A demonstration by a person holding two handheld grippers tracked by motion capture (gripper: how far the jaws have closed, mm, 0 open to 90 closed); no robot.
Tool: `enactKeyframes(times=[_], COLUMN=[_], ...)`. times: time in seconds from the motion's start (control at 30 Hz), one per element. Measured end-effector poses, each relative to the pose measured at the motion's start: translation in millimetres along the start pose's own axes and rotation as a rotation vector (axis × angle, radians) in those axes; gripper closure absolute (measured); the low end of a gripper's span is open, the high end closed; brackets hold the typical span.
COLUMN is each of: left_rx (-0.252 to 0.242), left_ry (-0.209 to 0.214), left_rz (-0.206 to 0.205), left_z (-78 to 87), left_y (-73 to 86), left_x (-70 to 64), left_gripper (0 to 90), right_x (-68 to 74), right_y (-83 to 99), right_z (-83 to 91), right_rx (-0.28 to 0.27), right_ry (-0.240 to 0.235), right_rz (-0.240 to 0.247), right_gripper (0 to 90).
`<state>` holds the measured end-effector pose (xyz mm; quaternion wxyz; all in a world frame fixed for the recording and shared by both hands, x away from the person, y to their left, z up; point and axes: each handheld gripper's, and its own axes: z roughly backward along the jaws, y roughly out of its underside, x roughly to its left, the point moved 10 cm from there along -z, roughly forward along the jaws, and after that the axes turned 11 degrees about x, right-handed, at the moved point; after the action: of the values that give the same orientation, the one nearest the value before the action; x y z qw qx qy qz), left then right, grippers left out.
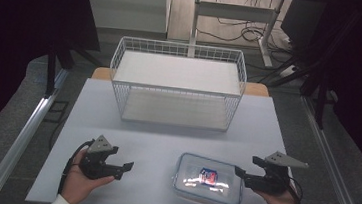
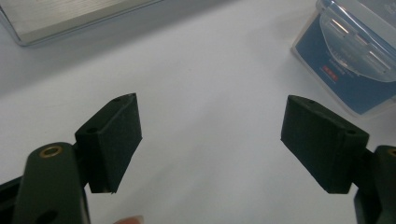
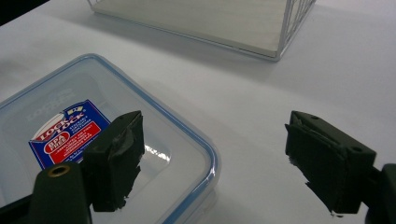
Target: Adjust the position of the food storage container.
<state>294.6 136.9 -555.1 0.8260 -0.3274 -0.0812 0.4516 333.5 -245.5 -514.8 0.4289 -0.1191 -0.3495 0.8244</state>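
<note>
A clear plastic food box [image 1: 208, 180] with a blue-edged lid and a red and blue label lies flat near the table's front edge, right of centre. It also appears at the upper right of the left gripper view as the box [image 2: 352, 56], and at the lower left of the right gripper view as the box [image 3: 93, 140]. My right gripper [image 1: 245, 167] is open just off the box's right end, one jaw over the lid corner. My left gripper [image 1: 123, 171] is open with nothing between its jaws, a hand's width left of the box.
A white wire basket [image 1: 177, 83] with a pale flat bottom stands at the back centre of the white table [image 1: 165, 140]. Metal rails run along both sides of the table. Desk legs and cables lie on the floor beyond.
</note>
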Motion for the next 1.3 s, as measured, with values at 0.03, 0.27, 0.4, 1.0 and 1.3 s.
enactKeyframes(times=[0.03,0.27,0.4,1.0,1.3], left_rx=[-0.003,-0.001,0.002,0.021,0.033], left_ry=[0.002,-0.004,-0.002,0.017,0.021], left_rz=[0.005,0.008,0.001,0.0,0.003], left_z=[0.1,-0.1,-0.7,-4.3,-4.5], left_y=[-0.4,-0.6,0.0,1.7,3.2], left_x=[0.5,2.0,0.8,-3.8,-3.0], left_gripper=[20.2,20.4,20.5,20.4,20.0], right_x=[0.4,0.3,0.6,-4.6,-6.2], right_y=[0.1,0.0,0.0,0.9,2.3], right_z=[-0.1,-0.2,0.3,-0.3,0.9], right_rx=[0.001,0.003,0.007,0.018,0.028], right_ry=[0.0,0.0,0.009,0.024,0.028], right_rz=[0.002,0.001,0.005,-0.009,-0.017], right_gripper=[19.5,19.8,20.4,24.0,27.2])
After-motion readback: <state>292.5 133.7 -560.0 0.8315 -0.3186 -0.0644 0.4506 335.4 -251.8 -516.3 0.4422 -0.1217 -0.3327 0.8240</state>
